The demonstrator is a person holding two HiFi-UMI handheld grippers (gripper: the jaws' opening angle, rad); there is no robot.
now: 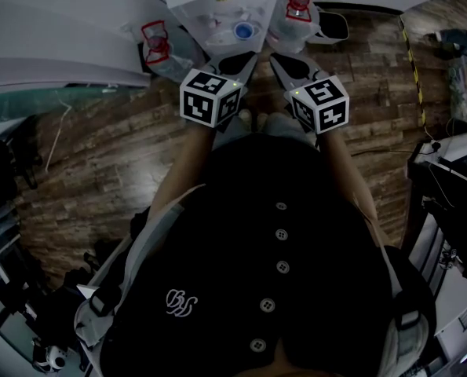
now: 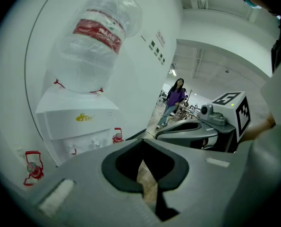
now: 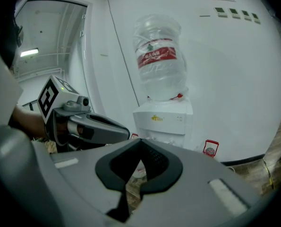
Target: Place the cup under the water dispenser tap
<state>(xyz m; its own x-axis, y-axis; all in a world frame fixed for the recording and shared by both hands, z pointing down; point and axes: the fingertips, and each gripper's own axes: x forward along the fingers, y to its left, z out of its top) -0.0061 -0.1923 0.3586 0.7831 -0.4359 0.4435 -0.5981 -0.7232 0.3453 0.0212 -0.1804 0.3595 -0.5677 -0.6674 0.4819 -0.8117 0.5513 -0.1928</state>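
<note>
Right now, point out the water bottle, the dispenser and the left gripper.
water bottle point(image 3: 157, 56), right gripper view, red label.
dispenser point(image 3: 171, 124), right gripper view, white front panel.
left gripper point(image 2: 142, 143), left gripper view, shut jaw tips.

bottle point(image 3: 158, 56) on dispenser point(image 3: 163, 119), (apparently) against wall point(image 3: 234, 79)

One white water dispenser point(image 3: 163, 119). One clear upturned plastic bottle with a red label point(image 3: 159, 60). Two clear jugs with red handles on the floor point(image 1: 156, 42) point(image 1: 299, 0). Two grey two-jaw tools: left claw point(image 2: 142, 141), right claw point(image 3: 141, 141). Two black-and-white marker cubes point(image 1: 210, 96) point(image 1: 319, 103), one per claw. One distant person in a purple top point(image 2: 173, 100).
</note>
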